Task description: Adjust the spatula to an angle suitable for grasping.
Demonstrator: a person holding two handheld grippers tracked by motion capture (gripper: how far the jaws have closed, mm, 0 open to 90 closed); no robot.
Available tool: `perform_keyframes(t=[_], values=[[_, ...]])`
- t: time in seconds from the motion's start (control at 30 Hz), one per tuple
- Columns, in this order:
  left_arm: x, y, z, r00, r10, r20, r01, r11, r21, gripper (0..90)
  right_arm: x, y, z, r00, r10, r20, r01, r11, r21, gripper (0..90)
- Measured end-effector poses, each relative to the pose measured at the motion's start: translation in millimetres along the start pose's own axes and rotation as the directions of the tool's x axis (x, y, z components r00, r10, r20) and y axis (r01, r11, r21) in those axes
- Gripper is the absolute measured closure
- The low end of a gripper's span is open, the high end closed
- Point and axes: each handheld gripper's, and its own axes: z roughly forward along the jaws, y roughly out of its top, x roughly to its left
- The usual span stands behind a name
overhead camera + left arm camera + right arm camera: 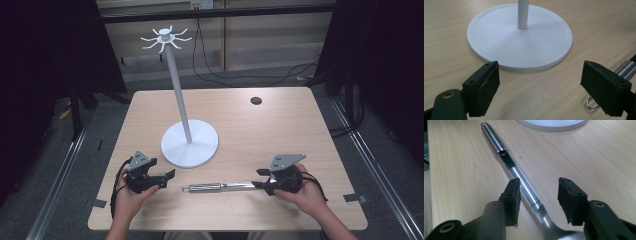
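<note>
Steel utensil lies between my released right hand-held gripper; I should clench squarely on its shank, left hand-held gripper released.

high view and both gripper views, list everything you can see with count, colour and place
table: 1, light wood, centre of the high view
hook stand: 1, white, round base near the table's middle, tall pole, ring of hooks on top
metal utensil: 1, silver, lying flat near the front edge, hanging loop toward the left gripper
round hole or cap: 1, black, far right part of the table
cables: several, black, floor behind the table
left gripper: 1, black, front left, jaws open, nothing between them
right gripper: 1, black, front right, jaws open astride the utensil's shaft
hands: 2, one on each gripper
</note>
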Motion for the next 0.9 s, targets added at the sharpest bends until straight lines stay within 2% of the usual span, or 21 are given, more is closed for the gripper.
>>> perform_keyframes(t=[0.1,0.13,0.17,0.23,0.27,0.43,0.57,0.6,0.63,0.67,0.7,0.73,0.77,0.8,0.83,0.87,0.9], values=[[2.7,-3.5,-3.0,0.9999,-0.013,-0.011,0.013,0.9999,-0.001,15.3,2.3,4.4,6.3,0.9995,-0.022,-0.024,0.022,1.000,0.014,74.7],[3.7,-4.6,-4.0,0.9998,-0.016,-0.015,0.016,0.9999,-0.002,15.4,2.3,4.4,6.3,0.9995,-0.022,-0.024,0.022,1.000,0.014,74.7],[4.5,-5.7,-5.3,0.9996,-0.022,-0.018,0.022,0.9998,-0.002,15.4,4.8,6.5,11.6,0.9979,-0.031,-0.056,0.032,0.999,0.026,81.8],[5.8,-7.3,-8.4,0.9992,-0.028,-0.030,0.027,0.9996,-0.007,15.4,6.4,7.5,14.0,0.9970,-0.031,-0.071,0.033,0.999,0.027,85.3],[6.4,-7.7,-10.2,0.9992,-0.027,-0.031,0.027,0.9996,-0.008,15.4,9.8,10.0,17.7,0.9953,-0.048,-0.085,0.051,0.998,0.037,90.0],[4.7,-9.3,-14.9,0.9992,-0.036,-0.020,0.036,0.9992,-0.018,15.4,11.8,13.9,23.5,0.9929,-0.066,-0.099,0.070,0.997,0.043,90.0],[-2.5,-7.3,-16.2,0.9979,-0.040,0.051,0.040,0.9992,-0.003,22.5,9.3,14.3,24.7,0.9936,-0.058,-0.097,0.062,0.997,0.037,90.0],[-5.7,-6.4,-16.0,0.9962,-0.043,0.076,0.042,0.9991,0.008,28.8,8.2,14.3,23.8,0.9935,-0.052,-0.101,0.056,0.998,0.031,90.0],[-11.9,-4.4,-15.2,0.9909,-0.038,0.129,0.035,0.9990,0.027,43.0,5.7,13.7,20.9,0.9951,-0.034,-0.093,0.036,0.999,0.014,90.0],[-11.9,-4.4,-15.2,0.9909,-0.038,0.129,0.035,0.9990,0.027,48.2,5.7,13.7,20.9,0.9951,-0.034,-0.093,0.036,0.999,0.014,90.0],[-14.9,-3.3,-14.4,0.9874,-0.039,0.154,0.034,0.9988,0.037,56.4,3.8,12.9,18.5,0.9957,-0.026,-0.089,0.026,1.000,0.009,90.0],[-17.6,-1.9,-13.6,0.9843,-0.038,0.172,0.029,0.9981,0.054,56.4,3.8,12.9,18.5,0.9957,-0.026,-0.089,0.026,1.000,0.009,90.0],[-20.5,-0.9,-12.5,0.9796,-0.034,0.198,0.021,0.9974,0.069,62.5,2.9,12.5,17.6,0.9961,-0.027,-0.084,0.027,1.000,0.003,90.0],[-23.4,0.0,-11.1,0.9750,-0.030,0.220,0.013,0.9967,0.080,75.8,1.7,11.5,15.8,0.9962,-0.019,-0.085,0.019,1.000,0.002,90.0],[-25.8,0.8,-9.8,0.9714,-0.028,0.236,0.004,0.9949,0.101,75.8,1.7,11.5,15.8,0.9962,-0.019,-0.085,0.019,1.000,0.002,90.0],[-27.7,1.7,-8.6,0.9674,-0.030,0.252,-0.001,0.9928,0.120,86.0,0.6,11.2,14.1,0.9969,-0.025,-0.074,0.025,1.000,-0.003,90.0],[-29.3,2.1,-7.6,0.9631,-0.040,0.266,0.006,0.9919,0.127,86.0,0.6,11.2,14.1,0.9969,-0.025,-0.074,0.025,1.000,-0.003,90.0]])
